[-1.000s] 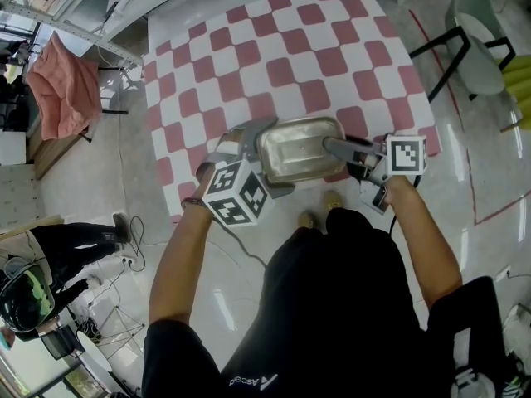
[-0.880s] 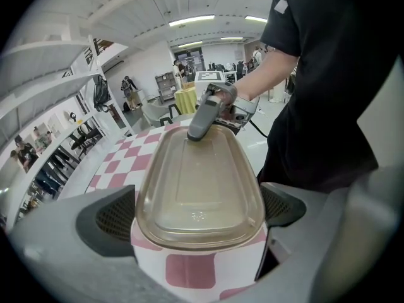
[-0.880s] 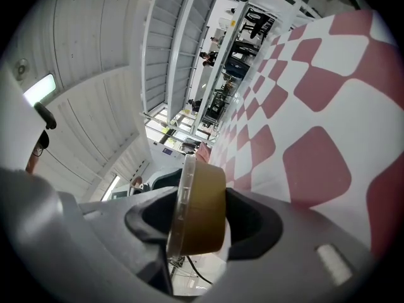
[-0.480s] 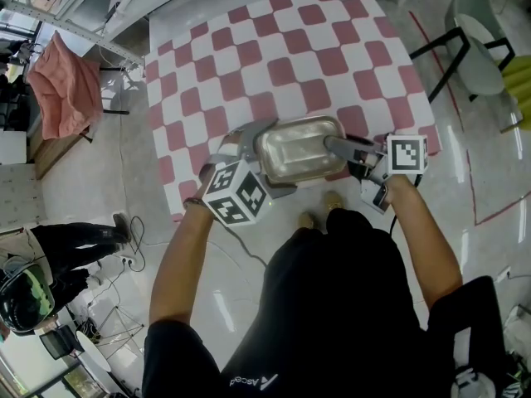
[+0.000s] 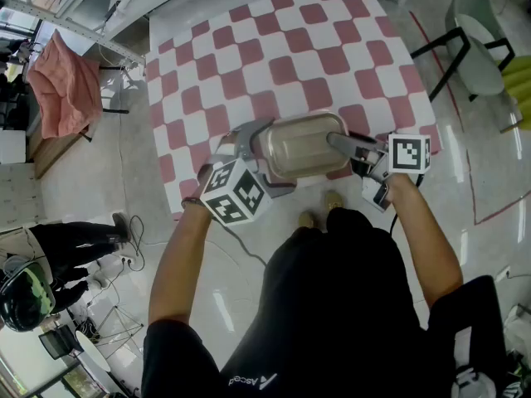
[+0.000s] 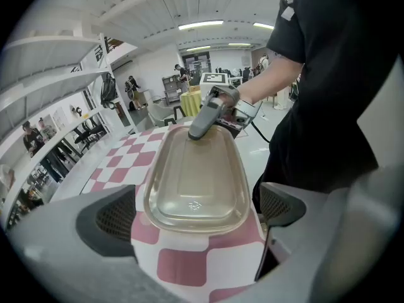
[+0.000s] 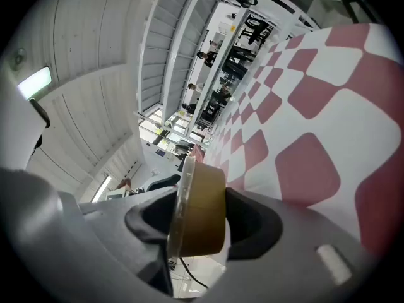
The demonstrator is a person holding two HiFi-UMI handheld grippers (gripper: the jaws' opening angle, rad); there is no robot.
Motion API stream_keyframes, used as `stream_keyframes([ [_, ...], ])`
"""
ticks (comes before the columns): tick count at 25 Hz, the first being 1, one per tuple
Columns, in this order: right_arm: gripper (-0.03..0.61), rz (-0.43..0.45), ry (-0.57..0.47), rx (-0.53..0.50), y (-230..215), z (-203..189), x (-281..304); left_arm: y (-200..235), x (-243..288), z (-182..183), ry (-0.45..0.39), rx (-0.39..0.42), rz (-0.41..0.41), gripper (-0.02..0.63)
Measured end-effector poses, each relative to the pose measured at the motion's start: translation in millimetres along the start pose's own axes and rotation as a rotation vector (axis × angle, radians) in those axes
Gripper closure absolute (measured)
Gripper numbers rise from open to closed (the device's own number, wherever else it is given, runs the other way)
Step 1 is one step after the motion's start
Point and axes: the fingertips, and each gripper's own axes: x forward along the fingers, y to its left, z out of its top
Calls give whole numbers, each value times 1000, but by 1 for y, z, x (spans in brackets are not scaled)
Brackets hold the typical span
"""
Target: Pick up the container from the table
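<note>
A shallow tan container (image 5: 300, 145) with a clear lid hangs level over the near edge of the red-and-white checkered table (image 5: 274, 48). My right gripper (image 5: 338, 143) is shut on its right end, one jaw on the lid and one under the base. In the right gripper view the container (image 7: 202, 194) shows edge-on between those jaws. My left gripper (image 5: 264, 157) stands open at the container's left end, one jaw on each side. In the left gripper view both pads (image 6: 117, 216) are apart from the container (image 6: 196, 178).
A green chair (image 5: 477, 31) stands right of the table. A pink cloth (image 5: 62, 85) hangs over a stand at the left. Another person (image 5: 66, 247) is on the floor at the lower left. My own body fills the near side.
</note>
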Motion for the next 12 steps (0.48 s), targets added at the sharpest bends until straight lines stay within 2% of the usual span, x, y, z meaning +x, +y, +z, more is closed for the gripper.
stream_keyframes([
  [3,354,-14,-33,0,-3,6,-3,-7,-2,3,-25,-37,-41,18],
  [5,354,-14,-63,-4,-4,11,-5,-6,-7,11,-84,-97,-47,21],
  [10,354,-18,-131,-9,-6,22,-13,10,-30,36,-287,-217,15,35],
  [12,354,-5,-160,-9,-5,27,-15,17,-40,42,-359,-263,57,67],
])
